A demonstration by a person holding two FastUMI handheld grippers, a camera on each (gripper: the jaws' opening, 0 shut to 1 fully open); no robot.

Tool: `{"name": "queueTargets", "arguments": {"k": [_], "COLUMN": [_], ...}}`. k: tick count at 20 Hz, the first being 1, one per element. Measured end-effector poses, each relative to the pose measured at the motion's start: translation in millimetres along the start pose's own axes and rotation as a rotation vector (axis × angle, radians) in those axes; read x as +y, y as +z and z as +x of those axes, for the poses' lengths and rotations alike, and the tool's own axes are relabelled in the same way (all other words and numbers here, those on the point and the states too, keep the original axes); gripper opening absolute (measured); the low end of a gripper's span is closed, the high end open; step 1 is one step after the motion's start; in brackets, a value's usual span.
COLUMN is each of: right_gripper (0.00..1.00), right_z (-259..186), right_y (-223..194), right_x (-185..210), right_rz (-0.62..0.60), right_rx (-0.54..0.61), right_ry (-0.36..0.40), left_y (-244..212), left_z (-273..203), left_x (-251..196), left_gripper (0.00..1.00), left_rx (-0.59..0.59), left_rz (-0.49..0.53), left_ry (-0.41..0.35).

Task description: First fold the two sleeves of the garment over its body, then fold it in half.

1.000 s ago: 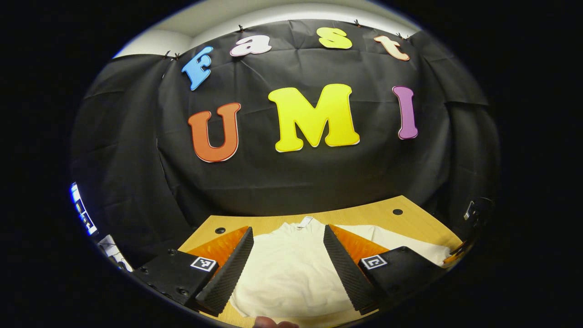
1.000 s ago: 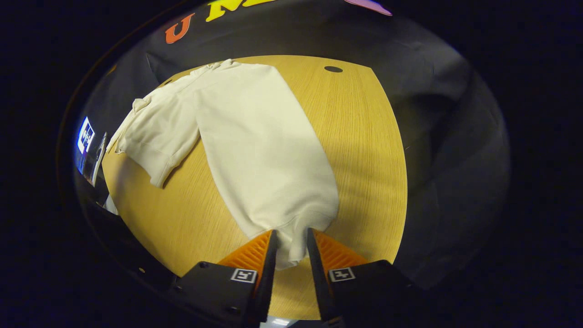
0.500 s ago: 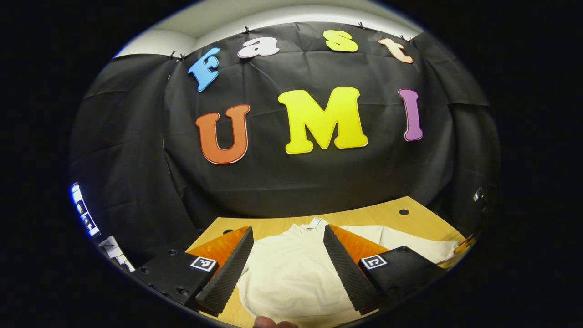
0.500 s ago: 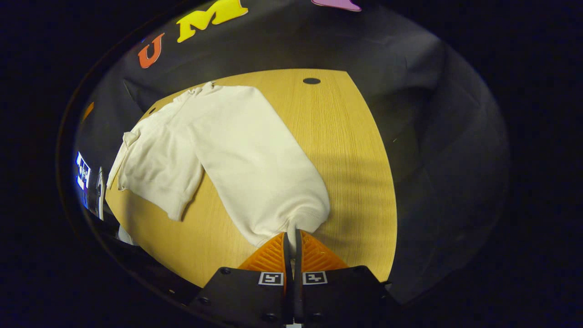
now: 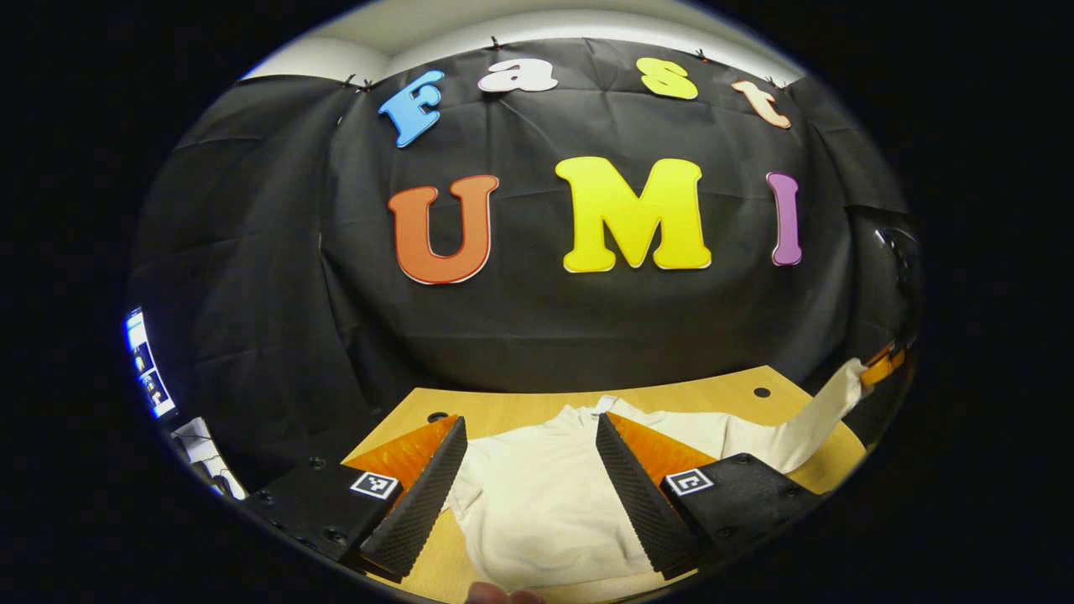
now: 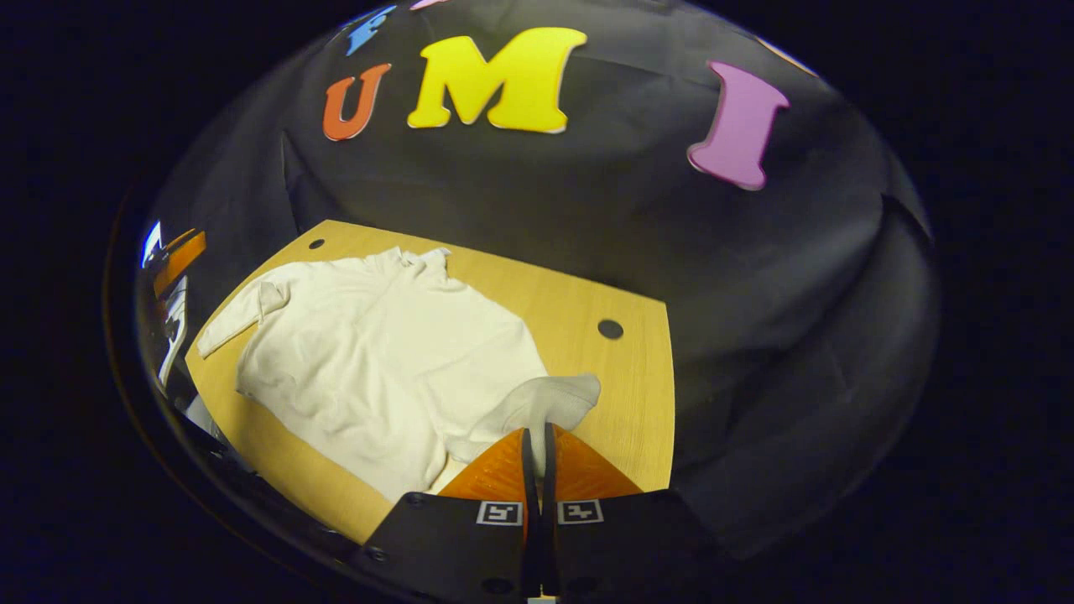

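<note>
While pinched in the right hand-held gripper (image 6: 537, 449), the cream garment's (image 6: 377, 361) raised sleeve cuff (image 6: 558, 401); left hand-held gripper (image 5: 527, 470) agape.

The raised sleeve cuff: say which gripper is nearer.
Right. The right gripper is shut on the cuff; the left gripper hangs open above the garment's body.

My garment (image 6: 377, 352) is plain cream-white all over, no print, with a small white tag at its collar (image 5: 602, 405). The table (image 6: 638, 394) under it is light yellowish wood with fine grain and dark round holes (image 6: 610, 329).
</note>
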State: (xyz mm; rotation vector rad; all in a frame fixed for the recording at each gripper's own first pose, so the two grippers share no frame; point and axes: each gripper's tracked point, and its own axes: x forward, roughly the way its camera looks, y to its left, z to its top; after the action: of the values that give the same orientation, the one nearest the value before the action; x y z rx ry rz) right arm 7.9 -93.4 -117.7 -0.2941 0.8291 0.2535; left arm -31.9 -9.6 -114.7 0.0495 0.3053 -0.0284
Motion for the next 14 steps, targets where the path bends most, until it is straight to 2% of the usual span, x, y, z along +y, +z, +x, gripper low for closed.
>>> {"name": "queueTargets", "arguments": {"k": [4,7,8,10,12,14], "right_gripper": [0.0,0.0,0.0,0.0,0.0,0.0], "right_z": [22.5,52.4,66.8,90.4,115.0,148.8], "right_y": [91.3,138.8,150.3,167.5,168.4,165.5], "right_x": [61.7,134.4,160.0,222.9,285.7,334.8], "right_rz": [-0.234,-0.399,-0.46,-0.539,-0.567,-0.644], "right_rx": [-0.096,-0.141,-0.149,-0.171,-0.171,-0.171], "right_ry": [0.032,0.081,0.092,0.162,0.234,0.256], "left_y": [-11.3,-22.6,-27.8,-42.3,-54.9,-65.0], "left_z": [-2.7,-9.8,-14.0,-23.1,-35.0,-46.4], "left_x": [51.4,96.4,112.4,145.7,171.3,193.0], "left_gripper": [0.99,0.99,1.0,0.99,0.99,0.99], "left_rx": [0.0,0.012,0.016,0.038,0.05,0.057], "left_rz": [-0.025,-0.053,-0.059,-0.054,-0.049,-0.048], "left_ry": [0.058,0.127,0.154,0.213,0.254,0.286]}}
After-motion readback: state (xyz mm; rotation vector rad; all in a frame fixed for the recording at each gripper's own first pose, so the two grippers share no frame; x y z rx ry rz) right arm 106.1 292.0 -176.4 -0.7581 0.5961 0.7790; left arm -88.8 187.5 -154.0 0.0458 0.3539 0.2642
